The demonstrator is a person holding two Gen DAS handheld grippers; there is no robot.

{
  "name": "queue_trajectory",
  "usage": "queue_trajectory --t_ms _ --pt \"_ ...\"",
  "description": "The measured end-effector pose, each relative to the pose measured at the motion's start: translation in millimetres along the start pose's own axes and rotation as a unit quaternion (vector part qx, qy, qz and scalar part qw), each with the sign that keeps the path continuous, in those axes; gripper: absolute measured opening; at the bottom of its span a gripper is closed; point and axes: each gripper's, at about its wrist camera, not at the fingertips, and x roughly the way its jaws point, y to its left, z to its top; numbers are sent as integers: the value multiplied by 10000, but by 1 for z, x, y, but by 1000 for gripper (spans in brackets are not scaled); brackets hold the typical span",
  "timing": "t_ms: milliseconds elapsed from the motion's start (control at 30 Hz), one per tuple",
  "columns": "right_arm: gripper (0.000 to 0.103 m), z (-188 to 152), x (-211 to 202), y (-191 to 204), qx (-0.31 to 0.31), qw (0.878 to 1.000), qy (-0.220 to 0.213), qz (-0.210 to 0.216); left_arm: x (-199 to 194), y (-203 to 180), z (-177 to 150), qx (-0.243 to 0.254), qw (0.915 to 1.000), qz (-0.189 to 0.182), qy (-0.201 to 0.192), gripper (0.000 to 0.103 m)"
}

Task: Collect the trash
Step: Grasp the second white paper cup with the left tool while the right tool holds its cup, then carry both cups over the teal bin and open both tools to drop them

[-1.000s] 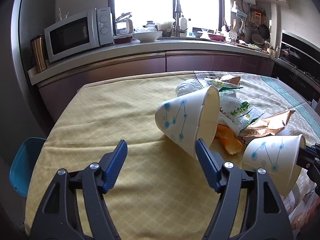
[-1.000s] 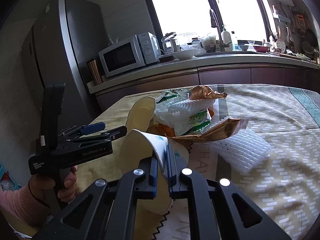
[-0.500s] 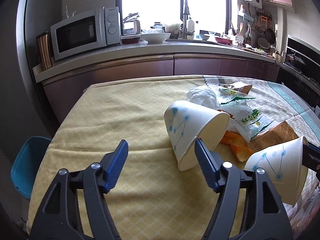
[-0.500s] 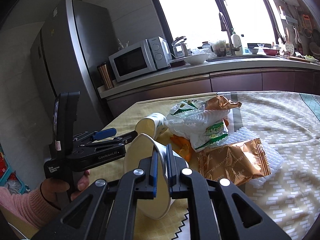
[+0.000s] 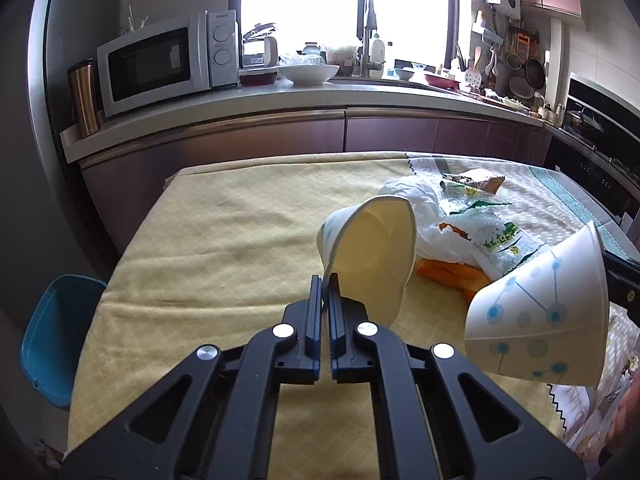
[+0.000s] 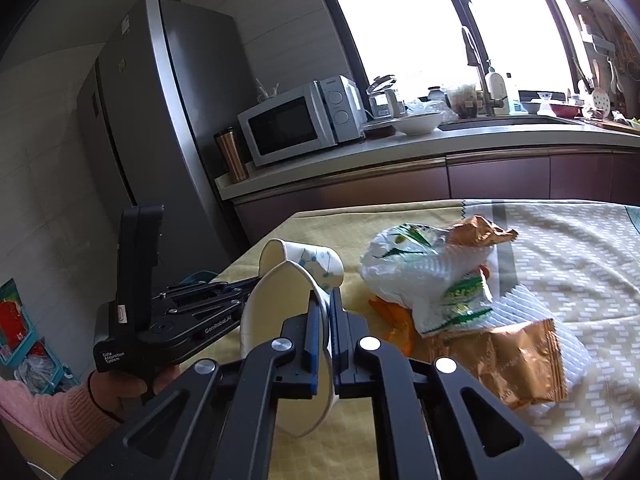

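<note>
Left tool pinches the rim of a paper cup over the yellow-clothed worktop. Right tool clamps a second paper cup by its rim. Snack wrappers lie just beside.

Two white paper cups w/ blue dot print are seen tipped sideways, one at 12 o'clock, the other at 3. Crumpled wrappers and orange peel are piled btwn them at 1 o'clock.

Bright light comes through the big window. A microwave sits on the long counter. A tall grey fridge stands beside it. A blue chair is near the table.
</note>
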Motion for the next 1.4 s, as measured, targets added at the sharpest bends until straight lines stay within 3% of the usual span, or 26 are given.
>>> queue_trajectory --t_ms 167,333,733,1067,1400 --pt "3 18 23 23 -185 9989 74 429 -30 38 3 -151 9997 144 -123 3" --pt "3 35 60 56 -444 9945 230 917 -63 95 1 -408 9964 711 -235 3" --pt "3 70 186 148 -719 9686 989 2163 -106 229 -20 -1304 9702 2035 -163 3" --pt "3 67 281 205 -591 9554 1781 2279 -87 293 -48 -1760 9516 2504 276 3" --pt "4 35 350 240 -669 9430 2654 1895 -40 319 -78 -1890 9437 2564 898 3"
